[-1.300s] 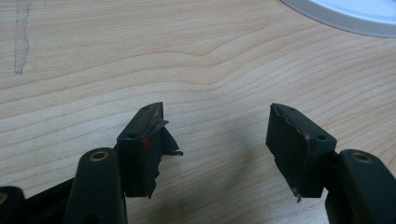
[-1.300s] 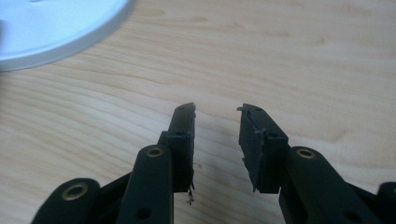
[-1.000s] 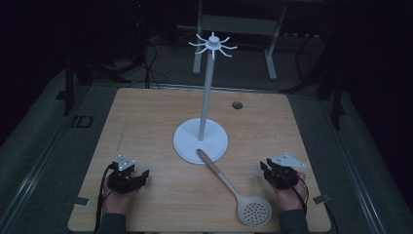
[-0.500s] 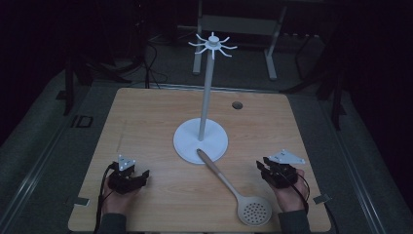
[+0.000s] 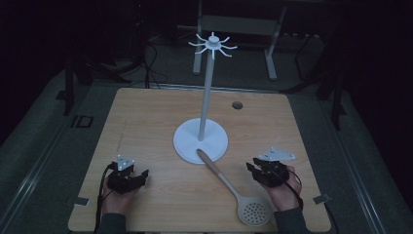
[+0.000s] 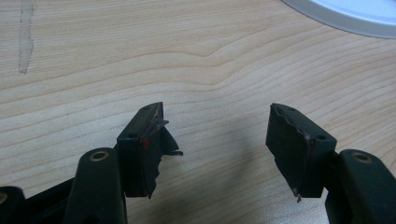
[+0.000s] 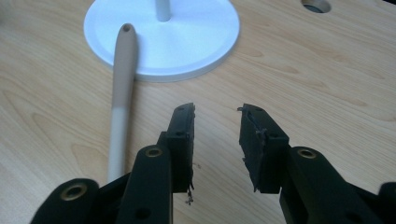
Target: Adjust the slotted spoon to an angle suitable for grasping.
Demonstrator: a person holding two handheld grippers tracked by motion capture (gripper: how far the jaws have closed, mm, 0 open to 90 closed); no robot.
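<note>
One rigid, light, smooth skimmer (image 7: 120,93) lies left of the right gripper's (image 7: 215,109) spread, just-opening, empty fingers; grasp mid-handle.

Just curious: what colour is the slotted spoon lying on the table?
Beige, a long-handled perforated plastic spoon; the right gripper view shows it best.

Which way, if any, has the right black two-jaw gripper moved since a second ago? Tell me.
Yes. The right gripper has shifted left, toward the beige slotted spoon, which lies where it lay. Its jaws have just been opening, empty.
</note>
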